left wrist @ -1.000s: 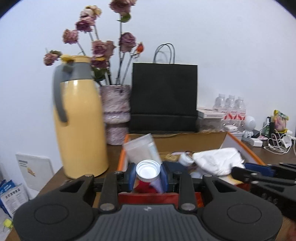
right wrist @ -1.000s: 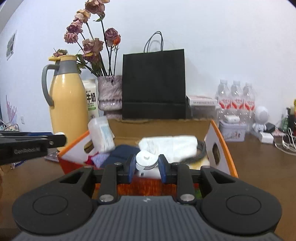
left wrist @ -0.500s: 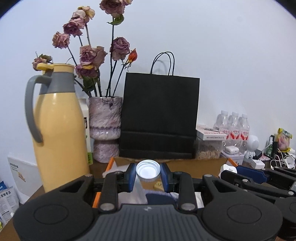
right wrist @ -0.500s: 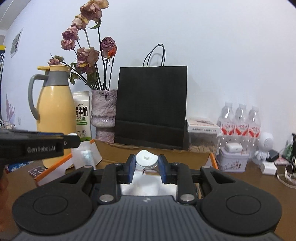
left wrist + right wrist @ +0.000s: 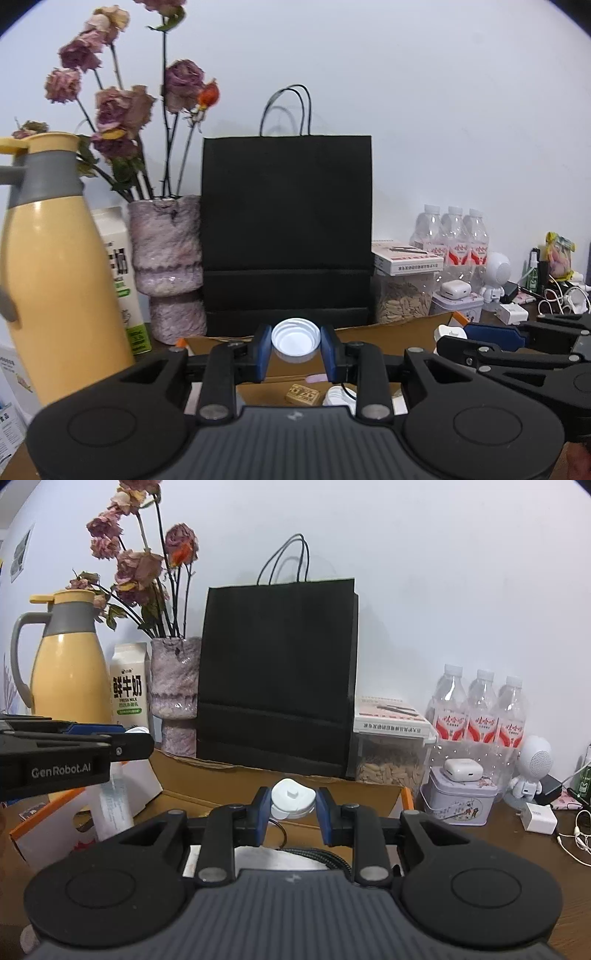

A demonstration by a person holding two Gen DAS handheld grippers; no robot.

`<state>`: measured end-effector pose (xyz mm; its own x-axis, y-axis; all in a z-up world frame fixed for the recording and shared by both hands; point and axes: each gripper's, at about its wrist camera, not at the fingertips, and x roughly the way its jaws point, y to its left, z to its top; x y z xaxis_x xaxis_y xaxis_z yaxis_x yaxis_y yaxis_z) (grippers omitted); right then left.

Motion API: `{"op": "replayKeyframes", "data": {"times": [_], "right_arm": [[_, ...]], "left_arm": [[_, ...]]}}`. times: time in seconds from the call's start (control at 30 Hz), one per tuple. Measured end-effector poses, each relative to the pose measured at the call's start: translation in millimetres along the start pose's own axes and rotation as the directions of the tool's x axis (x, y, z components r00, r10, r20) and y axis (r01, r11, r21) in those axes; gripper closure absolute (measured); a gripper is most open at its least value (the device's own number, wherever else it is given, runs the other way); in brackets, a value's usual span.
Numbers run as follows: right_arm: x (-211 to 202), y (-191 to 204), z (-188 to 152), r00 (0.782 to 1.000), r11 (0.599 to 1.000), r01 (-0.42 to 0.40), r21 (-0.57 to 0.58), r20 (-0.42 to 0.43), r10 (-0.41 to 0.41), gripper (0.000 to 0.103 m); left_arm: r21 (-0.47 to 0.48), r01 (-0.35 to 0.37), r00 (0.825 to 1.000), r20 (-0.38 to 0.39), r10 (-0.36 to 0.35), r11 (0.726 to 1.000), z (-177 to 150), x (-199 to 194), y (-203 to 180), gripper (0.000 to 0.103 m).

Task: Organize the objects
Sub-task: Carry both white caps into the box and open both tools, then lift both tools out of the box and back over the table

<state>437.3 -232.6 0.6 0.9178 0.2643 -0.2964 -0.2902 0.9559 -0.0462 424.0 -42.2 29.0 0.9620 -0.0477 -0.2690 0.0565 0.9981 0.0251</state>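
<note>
My left gripper (image 5: 296, 349) fingers clamped a white screw cap (image 5: 295, 339), open side toward me. My right gripper (image 5: 291, 808) fingers clamped a white flip-top cap (image 5: 292, 800). Both were held above the cardboard box (image 5: 258, 775). Black paper bag (image 5: 275, 679) at 12 o'clock behind it, yellow thermos (image 5: 66, 664) at 10, water bottles (image 5: 478, 709) at 2 on the counter (image 5: 517, 834).

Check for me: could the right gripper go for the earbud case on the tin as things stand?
Probably not yet. The right gripper is shut on a white cap, so it has no free grip. The path to the earbud case atop the tin looks clear.
</note>
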Motion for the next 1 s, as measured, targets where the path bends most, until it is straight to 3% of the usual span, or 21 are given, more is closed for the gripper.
{"op": "replayKeyframes", "data": {"times": [0.07, 0.1, 0.13, 0.17, 0.2, 0.23, 0.27, 0.33, 0.37, 0.73, 1.0], "right_arm": [[5, -1, -1, 1.000, 1.000, -0.004, -0.007, -0.011, 0.004, 0.075], [7, -2, -2, 1.000, 1.000, -0.005, -0.010, -0.016, 0.005, 0.068], [9, -2, -2, 1.000, 1.000, -0.004, -0.013, -0.016, 0.004, 0.048], [11, -2, -3, 1.000, 1.000, -0.001, -0.019, -0.015, 0.001, 0.041], [12, -2, -4, 1.000, 1.000, 0.005, -0.030, -0.015, -0.005, 0.034], [12, -2, -3, 1.000, 0.999, 0.008, -0.038, -0.015, -0.009, 0.033], [12, -2, -3, 1.000, 0.999, 0.008, -0.041, -0.013, -0.009, 0.027], [12, -3, -4, 1.000, 0.999, 0.002, -0.044, -0.008, -0.003, 0.003], [12, -3, -4, 1.000, 0.999, 0.001, -0.045, -0.005, -0.001, 0.000], [5, 0, -5, 1.000, 0.999, -0.024, -0.046, 0.010, 0.025, 0.000], [-11, 1, -12, 0.999, 0.998, 0.024, -0.064, 0.047, -0.021, 0.000]], "left_arm": [[0.006, 0.007, 1.000, -0.002, -0.007, 1.000, 0, 4, -1, 0.075], [0.010, 0.002, 1.000, -0.001, -0.002, 1.000, -1, 7, -2, 0.074], [0.017, -0.009, 1.000, 0.002, 0.009, 1.000, -1, 9, -3, 0.060], [0.026, -0.028, 1.000, 0.006, 0.027, 0.999, -1, 11, -4, 0.048], [0.032, -0.046, 0.999, 0.011, 0.046, 0.998, -1, 13, -4, 0.022], [0.033, -0.062, 0.998, 0.024, 0.062, 0.997, -2, 13, -3, 0.008], [0.034, -0.069, 0.997, 0.039, 0.067, 0.997, -2, 13, -3, 0.007], [0.030, -0.070, 0.996, 0.057, 0.068, 0.997, -2, 13, -1, 0.003], [0.026, -0.072, 0.996, 0.059, 0.071, 0.997, -2, 13, 0, 0.001], [0.021, -0.059, 0.997, 0.059, 0.058, 0.998, -4, 11, -1, 0.000], [0.002, -0.050, 0.996, 0.077, 0.050, 0.999, -7, 0, -4, 0.000]]}}
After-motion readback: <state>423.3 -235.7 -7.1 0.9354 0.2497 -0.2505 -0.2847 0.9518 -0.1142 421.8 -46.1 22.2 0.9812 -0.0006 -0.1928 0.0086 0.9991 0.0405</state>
